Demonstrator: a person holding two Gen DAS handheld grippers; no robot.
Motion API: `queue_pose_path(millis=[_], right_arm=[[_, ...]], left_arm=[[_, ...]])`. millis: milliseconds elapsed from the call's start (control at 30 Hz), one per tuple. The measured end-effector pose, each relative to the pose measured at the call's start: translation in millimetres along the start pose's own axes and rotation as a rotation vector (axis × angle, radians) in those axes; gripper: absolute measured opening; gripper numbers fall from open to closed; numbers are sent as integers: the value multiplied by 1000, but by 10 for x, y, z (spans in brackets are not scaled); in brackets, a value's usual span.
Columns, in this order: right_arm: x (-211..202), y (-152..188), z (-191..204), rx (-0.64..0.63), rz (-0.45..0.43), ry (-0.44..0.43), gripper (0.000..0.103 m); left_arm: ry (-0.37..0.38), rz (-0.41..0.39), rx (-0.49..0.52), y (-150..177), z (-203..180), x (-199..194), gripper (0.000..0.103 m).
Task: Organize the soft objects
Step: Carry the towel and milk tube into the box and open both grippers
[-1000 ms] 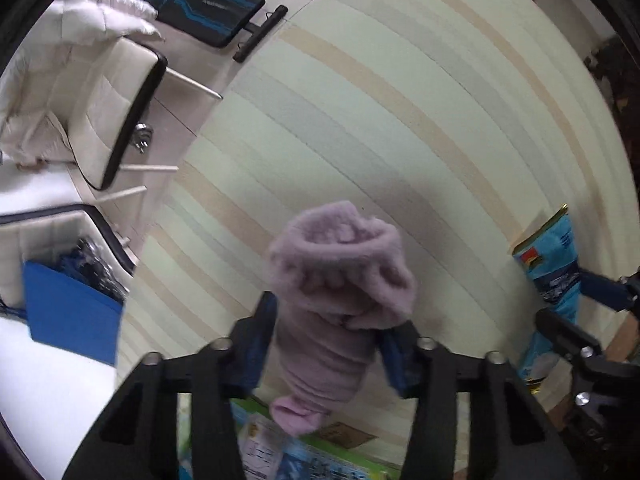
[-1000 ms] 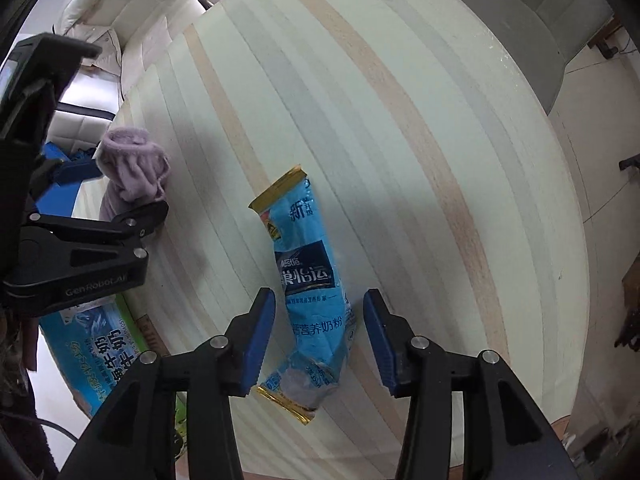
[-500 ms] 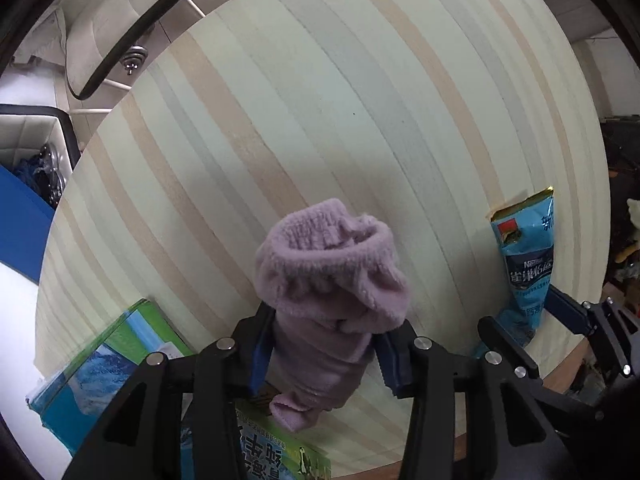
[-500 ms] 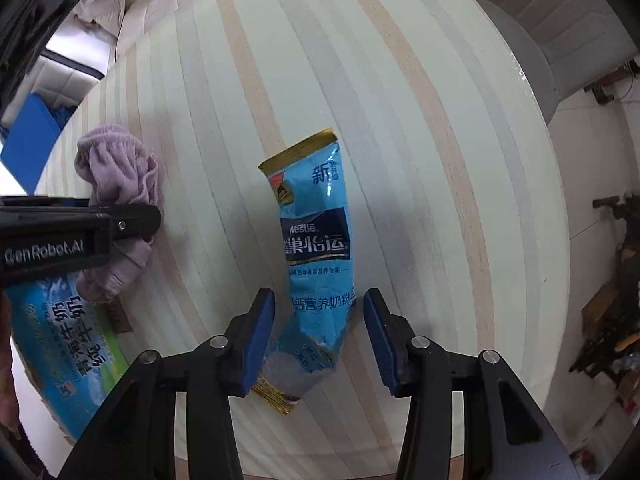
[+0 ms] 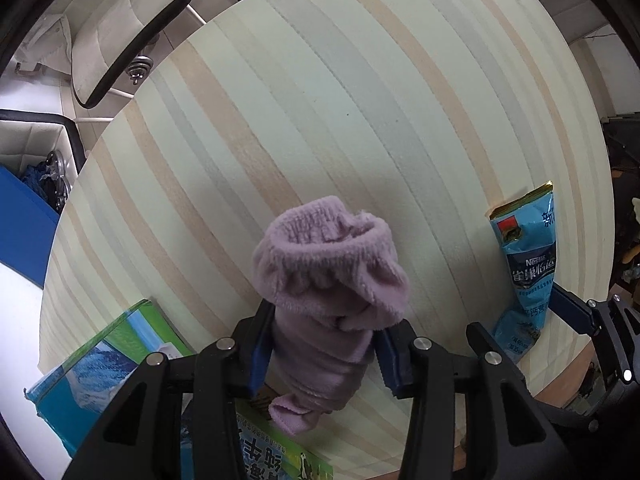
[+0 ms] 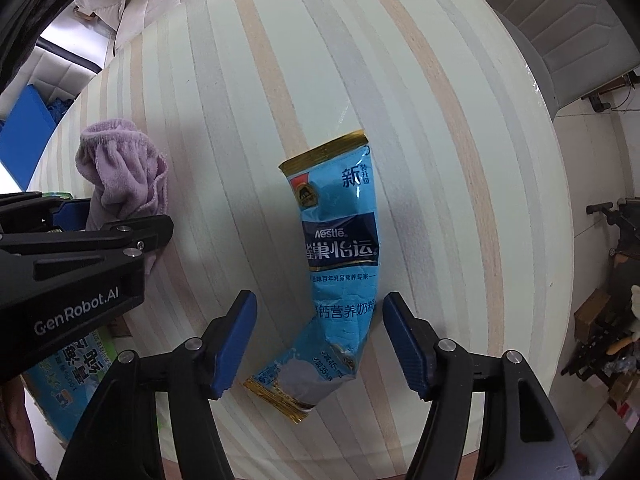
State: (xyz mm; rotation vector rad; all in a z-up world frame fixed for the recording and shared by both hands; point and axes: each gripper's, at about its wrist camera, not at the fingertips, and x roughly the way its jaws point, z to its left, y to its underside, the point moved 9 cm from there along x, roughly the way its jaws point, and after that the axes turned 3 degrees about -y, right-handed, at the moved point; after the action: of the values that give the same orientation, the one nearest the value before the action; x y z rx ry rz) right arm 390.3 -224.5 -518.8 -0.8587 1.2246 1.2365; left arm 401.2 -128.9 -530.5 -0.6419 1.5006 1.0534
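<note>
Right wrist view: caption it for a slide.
Open right gripper straddles crumpled blue milk-powder pouch on striped table.

I see a fuzzy lilac sock (image 5: 328,280), bunched, cuff up. Blue milk-powder pouch (image 6: 340,256) lies flat w/ bent lower end, on striped table.

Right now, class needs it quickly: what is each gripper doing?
Left gripper: shut on the purple sock.
Right gripper: open, just been widening, either side of the blue packet, not pressing it.
</note>
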Motion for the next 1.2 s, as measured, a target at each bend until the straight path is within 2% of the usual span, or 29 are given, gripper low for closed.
queue_pose_path(millis=[133,233,300,433,500,667,767,833,967,1067,1200], right_arm=[[3,110,29,-19,-11,18,66],[11,162,13,-19,-24,42,56],[-27,152,-15,-31,-48,76,29],[-106,148,-33,-22,-57,13,26],[-221,165,-44,-21,-77,-8,26],[-893,236,90,-69,-178,-85,26],[-1406,328,355,-167,-275,-94,26],[-1719,464,623,-240,-311,-99,26],[-2130,785,1268,-344,-316,-140,26],[-2215,1006,1785,-405,-312,-170,26],[-1998,1224,2381,-452,-282,-146,26]], left_arm=[[4,-12,-4,5,53,-25,39],[-2,-25,-6,0,47,-55,37],[10,-38,-14,0,32,-107,36],[93,-89,-51,37,6,-395,36],[128,-139,-68,100,36,-651,36],[246,-273,-161,435,285,-1368,36],[313,-374,-234,773,566,-1857,36],[341,-429,-274,991,752,-2115,36],[323,-514,-346,1577,1317,-2465,36],[275,-521,-405,1987,1729,-2445,36],[225,-479,-502,2520,2283,-2095,36]])
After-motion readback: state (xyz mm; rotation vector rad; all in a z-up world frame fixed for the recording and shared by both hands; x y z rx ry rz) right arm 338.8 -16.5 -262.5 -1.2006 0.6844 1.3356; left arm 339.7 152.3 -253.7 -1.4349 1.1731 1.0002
